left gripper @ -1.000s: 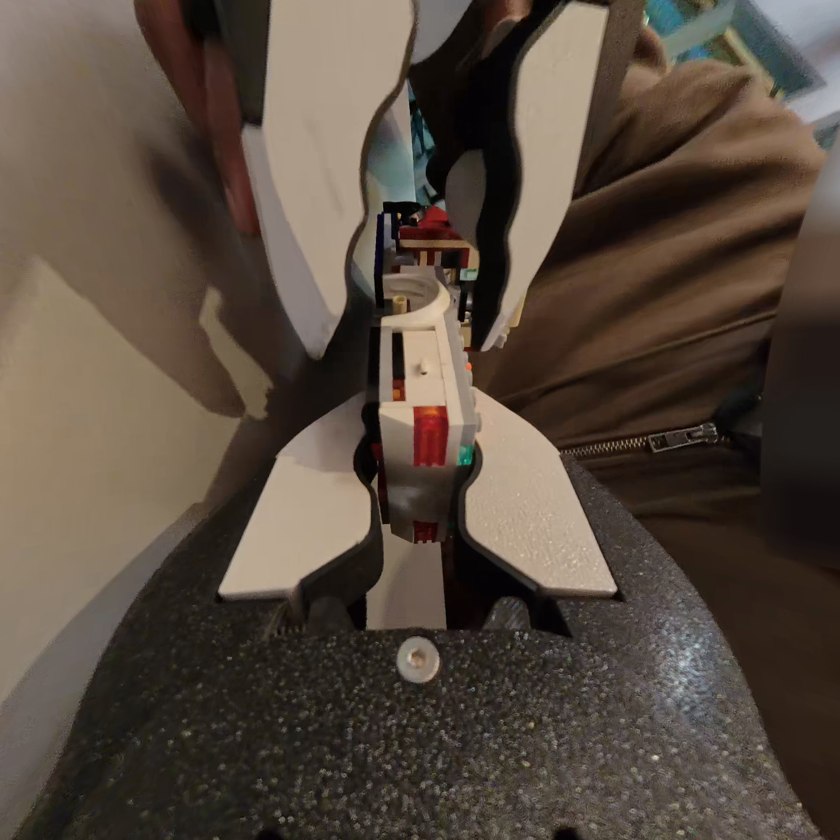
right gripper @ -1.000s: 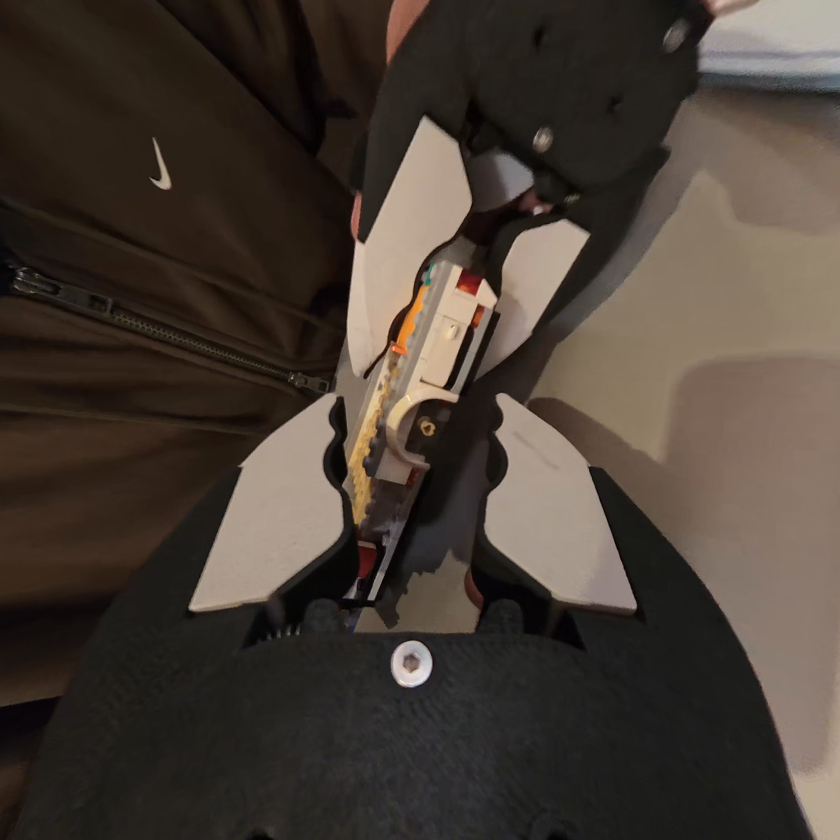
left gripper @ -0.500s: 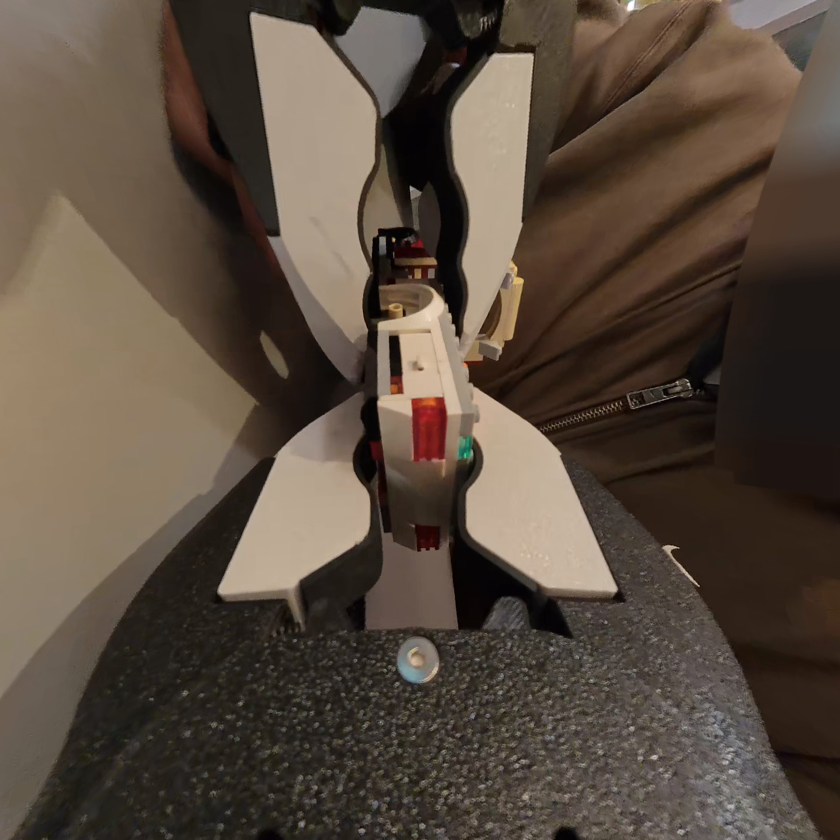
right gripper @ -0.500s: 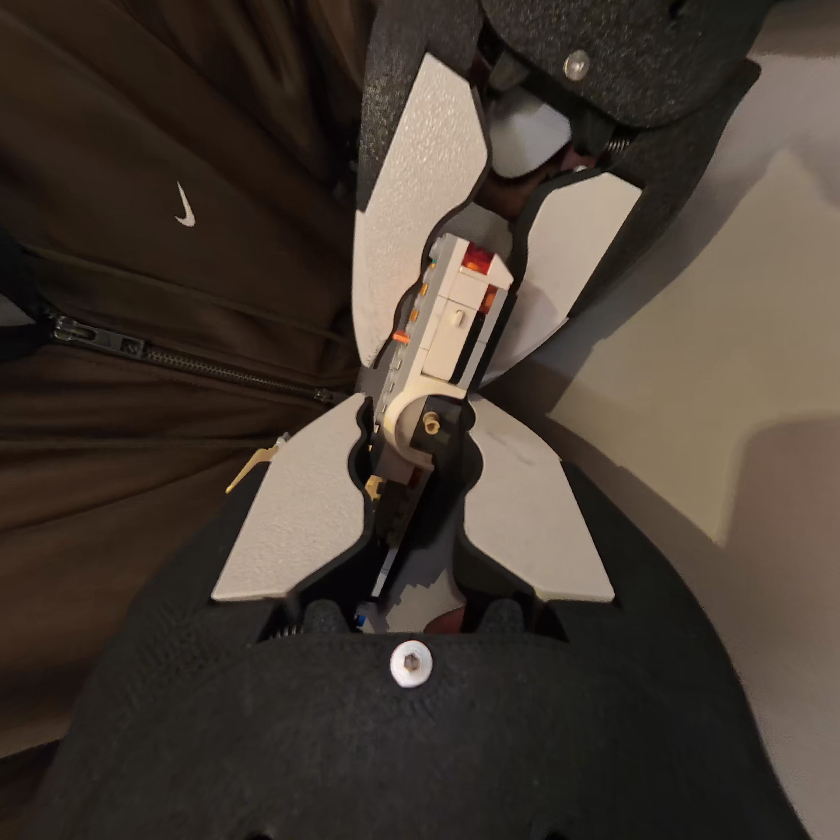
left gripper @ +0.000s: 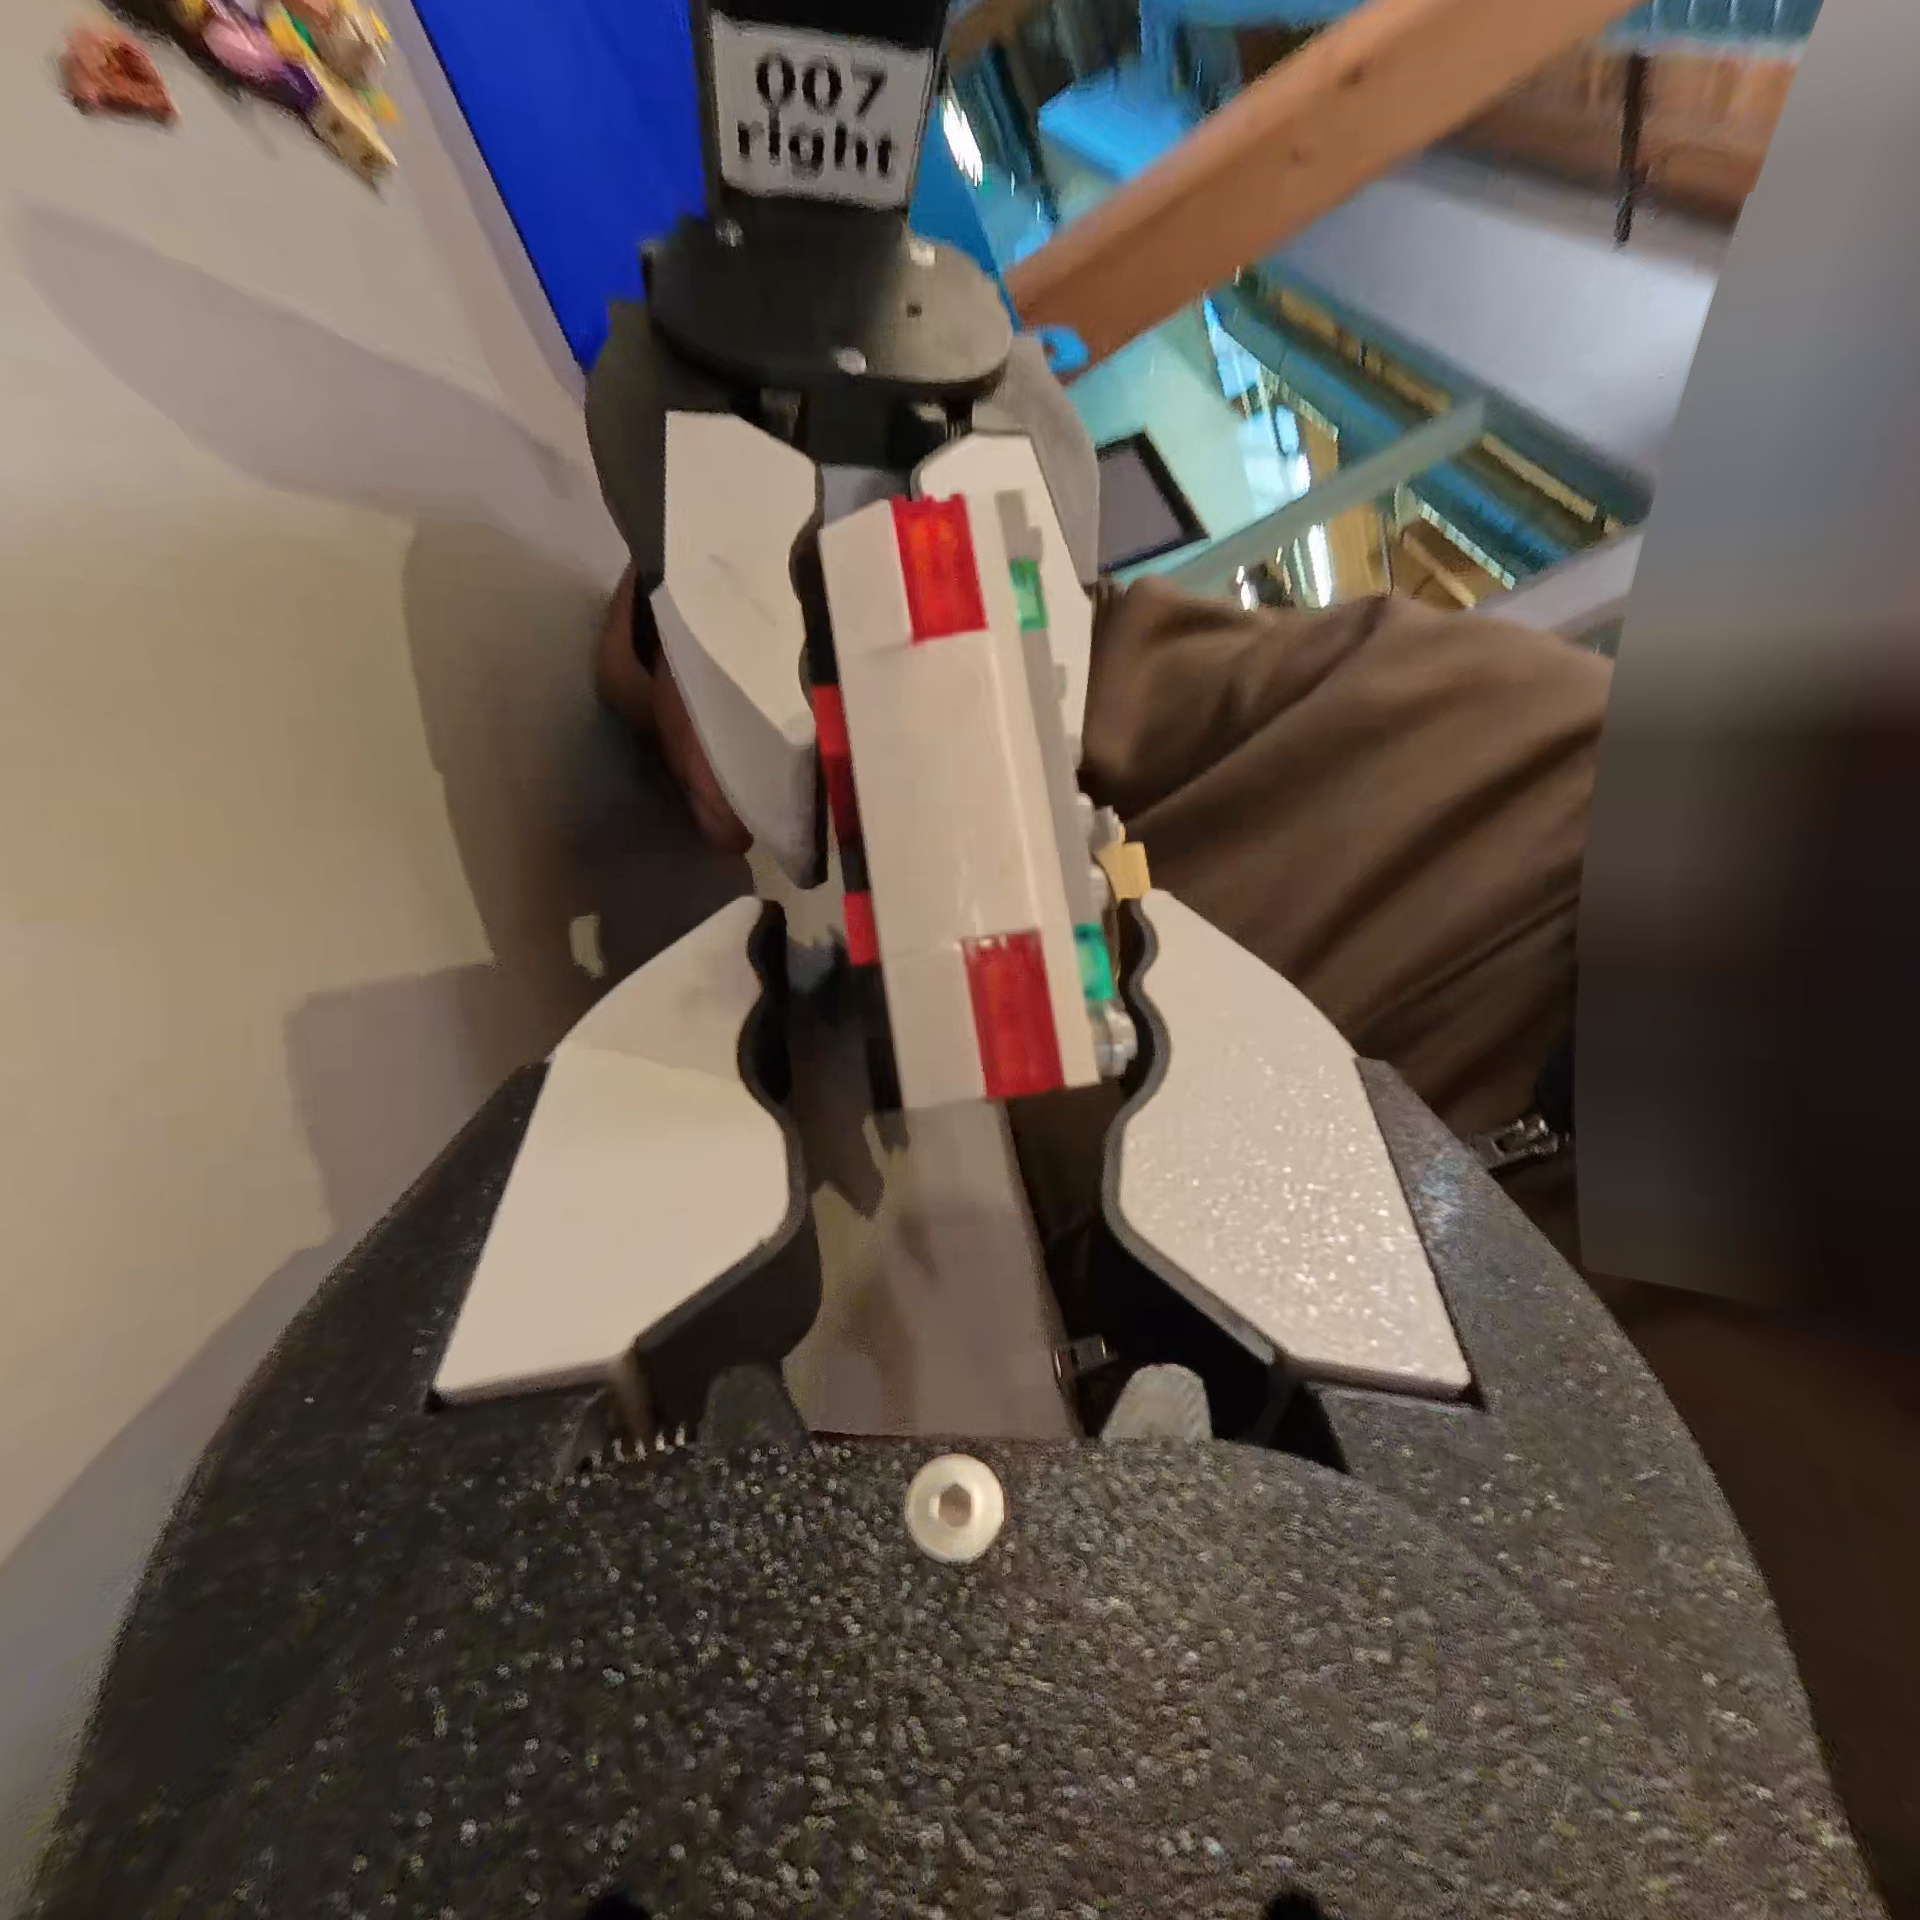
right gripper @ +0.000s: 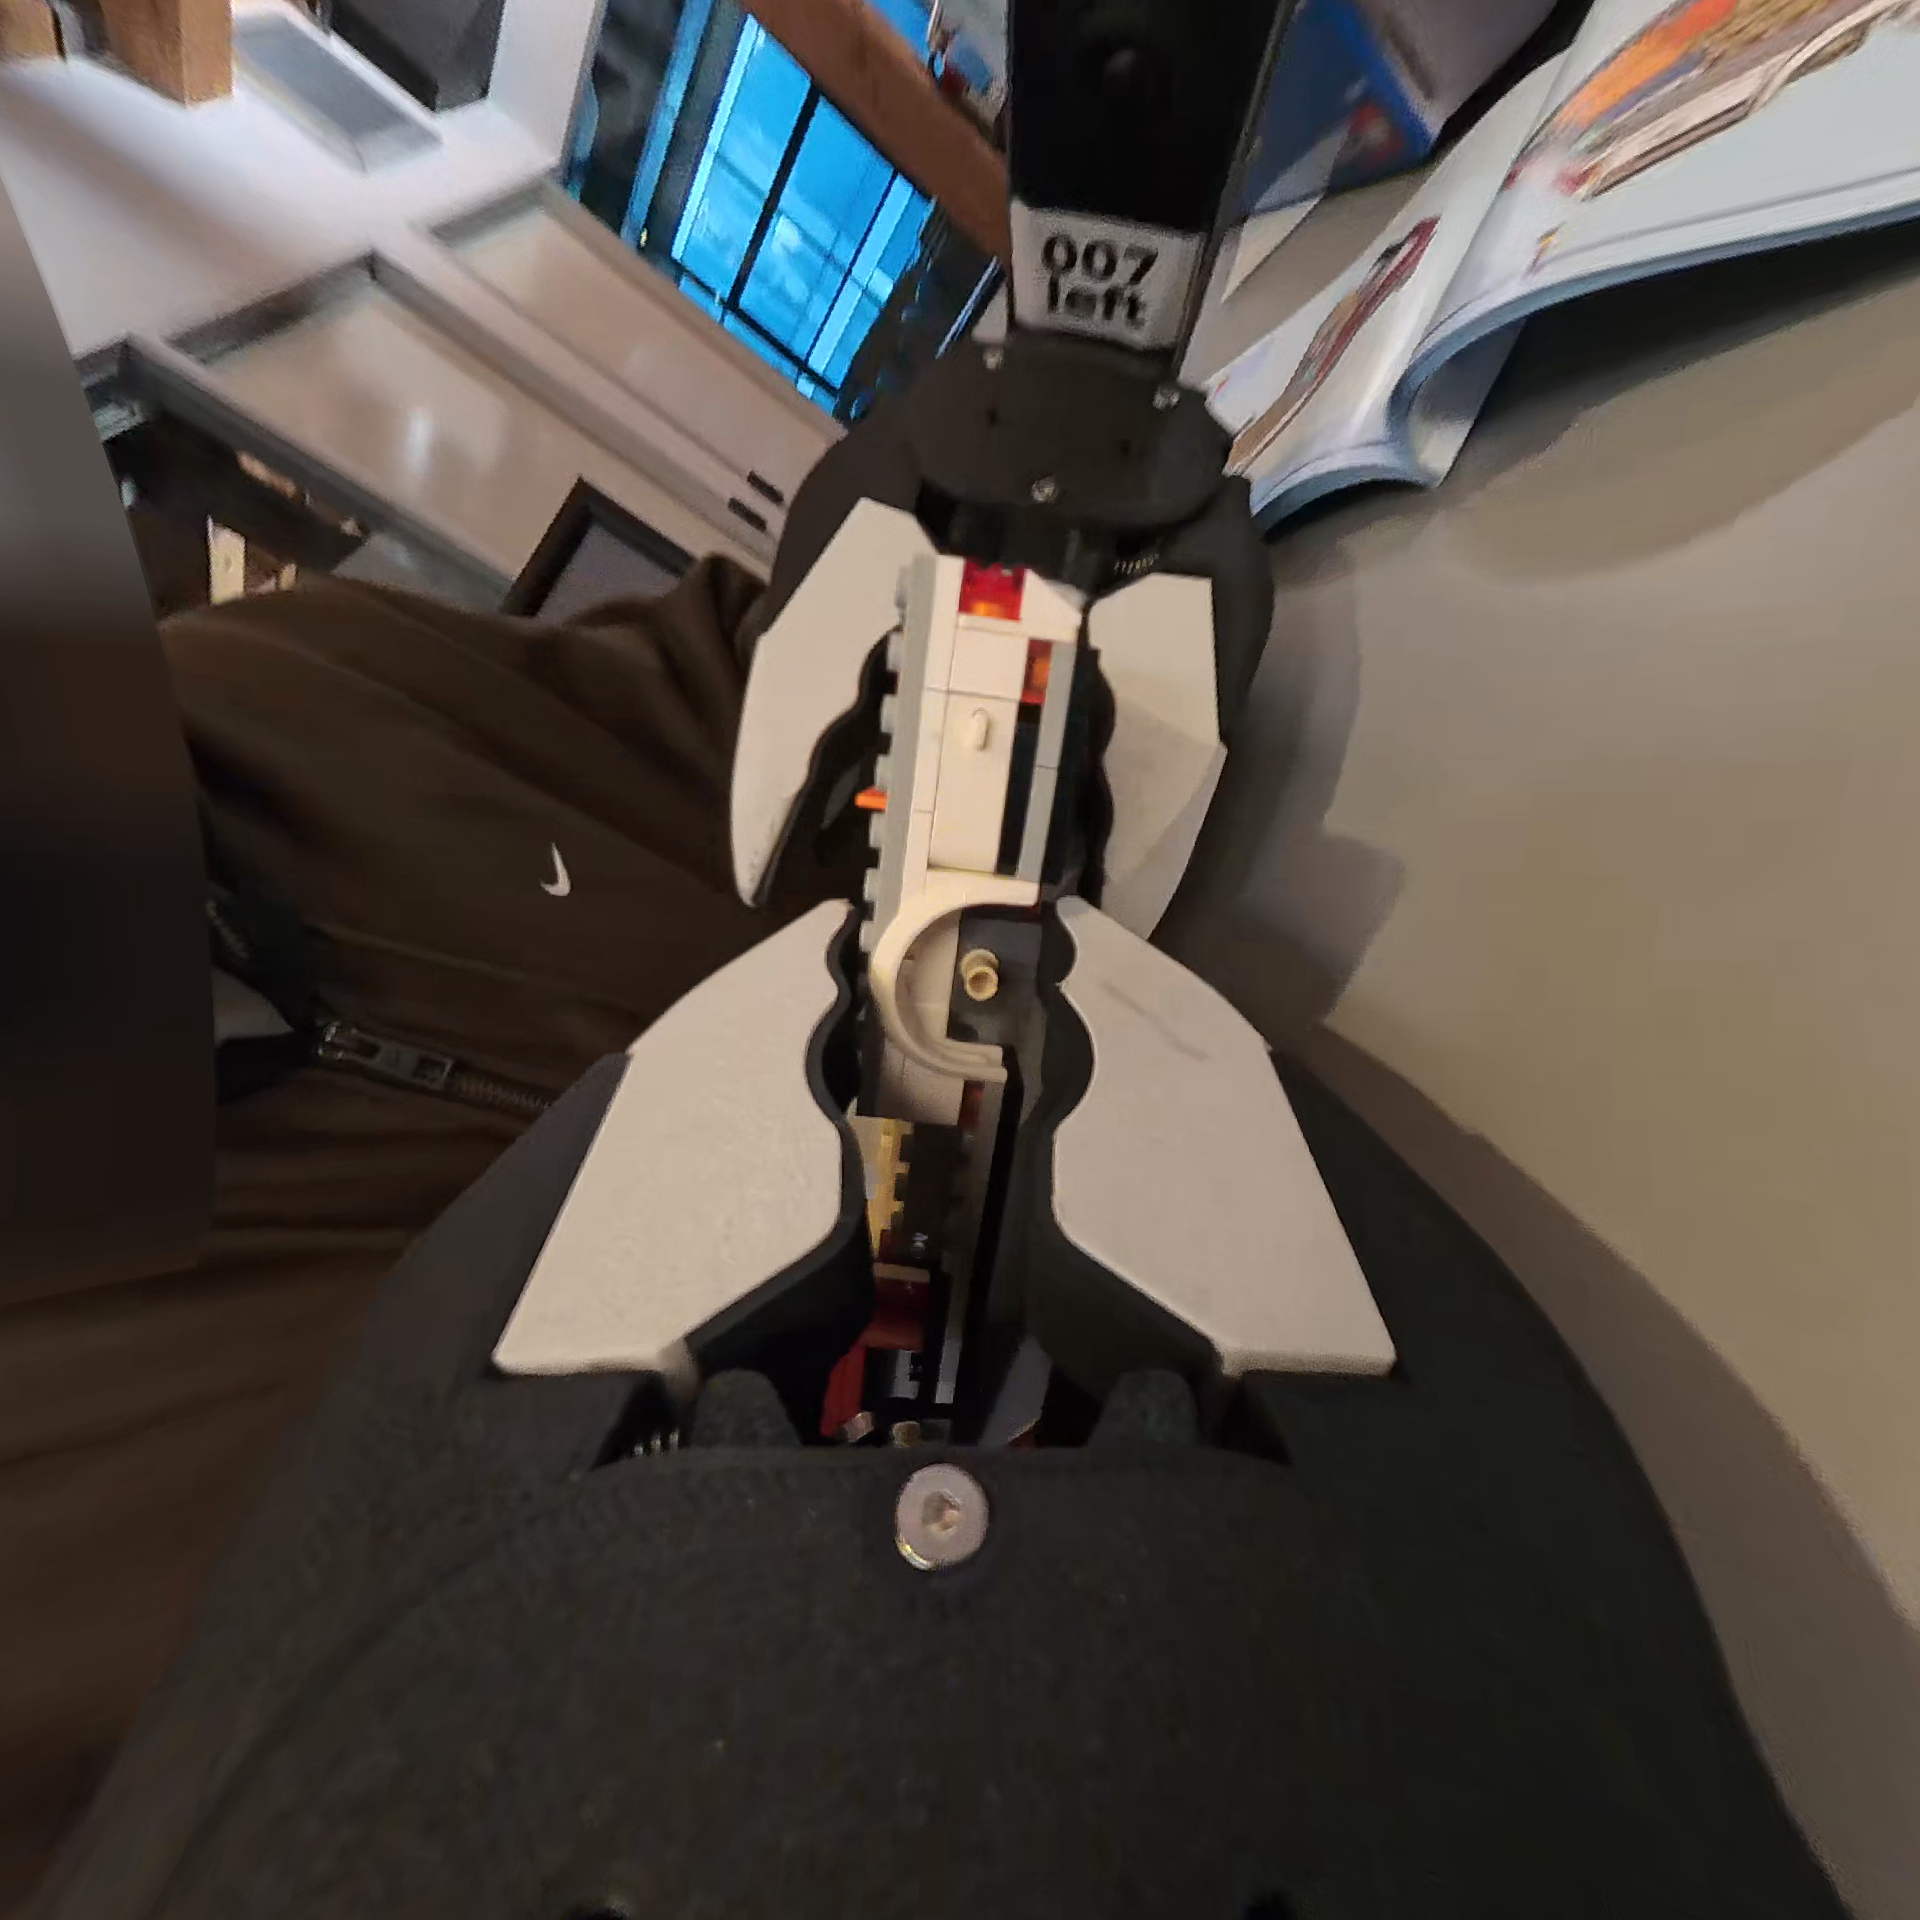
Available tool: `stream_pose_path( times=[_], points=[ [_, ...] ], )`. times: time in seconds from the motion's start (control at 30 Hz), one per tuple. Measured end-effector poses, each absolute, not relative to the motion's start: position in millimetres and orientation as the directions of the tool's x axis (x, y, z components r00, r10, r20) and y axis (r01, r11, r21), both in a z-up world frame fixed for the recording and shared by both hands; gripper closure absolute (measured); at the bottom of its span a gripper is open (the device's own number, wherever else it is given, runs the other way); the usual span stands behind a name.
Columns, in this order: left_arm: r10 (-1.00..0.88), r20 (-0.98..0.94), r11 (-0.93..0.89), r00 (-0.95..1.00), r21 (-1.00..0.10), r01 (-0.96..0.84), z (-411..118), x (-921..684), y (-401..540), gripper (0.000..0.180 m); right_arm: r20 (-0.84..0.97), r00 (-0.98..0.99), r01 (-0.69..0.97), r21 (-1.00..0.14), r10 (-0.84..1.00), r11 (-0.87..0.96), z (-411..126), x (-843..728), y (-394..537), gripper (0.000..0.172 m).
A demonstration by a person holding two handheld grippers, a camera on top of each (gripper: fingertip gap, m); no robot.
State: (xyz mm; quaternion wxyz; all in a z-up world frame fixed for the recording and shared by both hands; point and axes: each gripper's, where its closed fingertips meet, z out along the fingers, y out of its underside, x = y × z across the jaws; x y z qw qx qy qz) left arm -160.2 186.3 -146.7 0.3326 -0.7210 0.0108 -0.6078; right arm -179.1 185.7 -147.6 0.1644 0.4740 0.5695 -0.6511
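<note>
A long brick model (left gripper: 956,748), white and grey with red, black and green bits, lies between both grippers. My left gripper (left gripper: 948,914) is open. Its left finger (left gripper: 665,1039) stands clear of the model and its right finger (left gripper: 1226,1039) is close beside the studs. My right gripper (right gripper: 953,925) is shut on the model (right gripper: 977,748), with both pads against its sides near the white arch. In the right wrist view the left gripper's fingers (right gripper: 800,707) stand spread around the model's far end with gaps on both sides. In the left wrist view the right gripper (left gripper: 935,852) grips the far end.
A person in a brown zipped jacket (right gripper: 468,831) sits close behind the grippers. An open booklet (right gripper: 1558,260) lies on the grey table (right gripper: 1610,831). Loose bricks (left gripper: 312,83) lie far off on the table next to a blue box (left gripper: 561,156).
My left gripper has opened off the model, which it held before. My right gripper has closed on it. Both grippers and the model have tilted, so the room behind now shows.
</note>
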Motion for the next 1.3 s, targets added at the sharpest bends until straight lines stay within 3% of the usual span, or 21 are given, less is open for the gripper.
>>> stream_pose_path(
  times=[0.37,0.63,0.8,0.97,1.07,1.3],
  points=[
    [-0.339,0.911,-0.69,0.235,-0.411,0.596,-144,-165,210,0.145,-0.822,-0.445,0.664,-0.569,0.356,-0.485,-139,-201,204,0.141],
    [-0.286,0.913,-0.636,0.29,-0.408,0.655,-149,-177,226,0.147,-0.832,-0.394,0.617,-0.554,0.39,-0.559,-139,-214,222,0.138],
    [-0.239,0.932,-0.616,0.274,-0.363,0.699,-152,-187,230,0.147,-0.739,-0.348,0.559,-0.658,0.577,-0.505,-137,-222,246,0.125],
    [-0.225,0.936,-0.601,0.272,-0.353,0.718,-153,-191,232,0.147,-0.496,-0.347,0.533,-0.803,0.796,-0.268,-139,-231,256,0.122],
    [-0.23,0.934,-0.599,0.273,-0.357,0.717,-153,-190,231,0.147,-0.48,-0.381,0.548,-0.806,0.79,-0.225,-140,-233,251,0.121],
    [-0.288,0.903,-0.601,0.319,-0.43,0.674,-148,-181,225,0.147,-0.596,-0.45,0.54,-0.775,0.666,-0.329,-125,-229,237,0.123]
  ],
)
